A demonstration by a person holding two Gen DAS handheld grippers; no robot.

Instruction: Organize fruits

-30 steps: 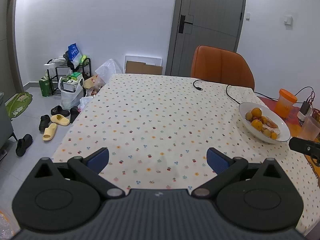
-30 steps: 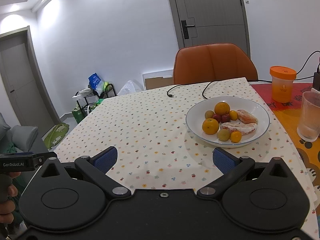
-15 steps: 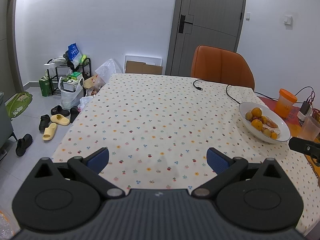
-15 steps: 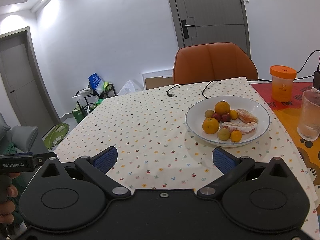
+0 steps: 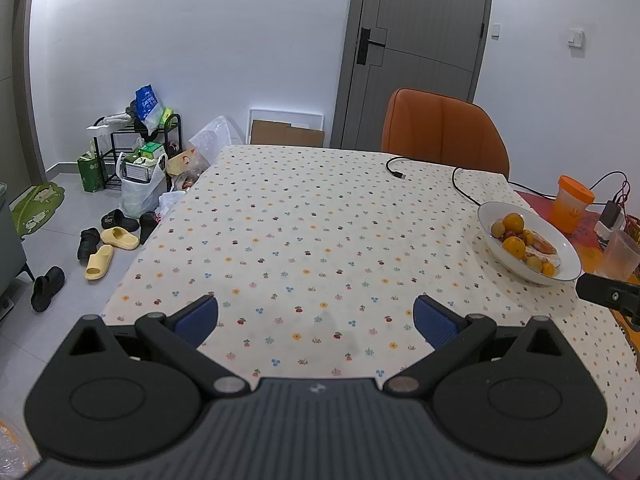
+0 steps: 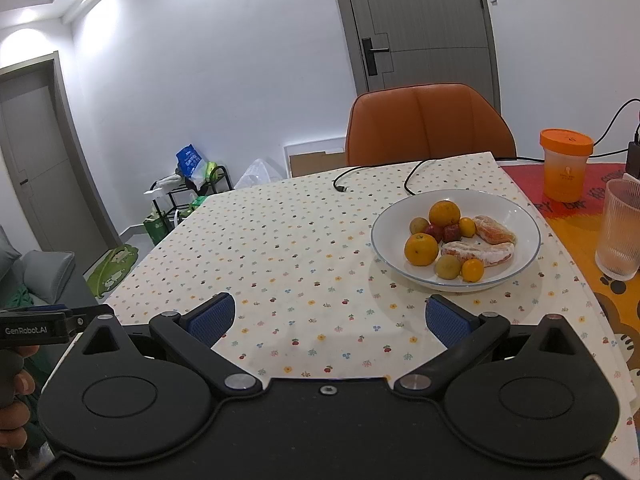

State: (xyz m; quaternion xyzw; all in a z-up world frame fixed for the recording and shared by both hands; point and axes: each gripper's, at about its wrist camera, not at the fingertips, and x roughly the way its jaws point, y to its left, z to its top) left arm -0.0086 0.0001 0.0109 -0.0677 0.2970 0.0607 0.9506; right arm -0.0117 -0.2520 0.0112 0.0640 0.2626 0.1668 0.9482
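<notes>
currently: my left claw [image 5: 316,316] and right claw [image 6: 327,316] gape empty above the table [image 5: 304,216]; fruit bowl [image 6: 516,276] just ahead of right.

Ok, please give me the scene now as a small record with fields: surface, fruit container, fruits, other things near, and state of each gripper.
surface: table with dotted tablecloth
container: white bowl, on the cloth
fruits: two oranges, peeled segments, small yellow-green, orange and red fruits, all in the bowl
nearby: orange-lidded cup, clear glass, black cable, orange chair
left gripper: open, empty
right gripper: open, empty
</notes>
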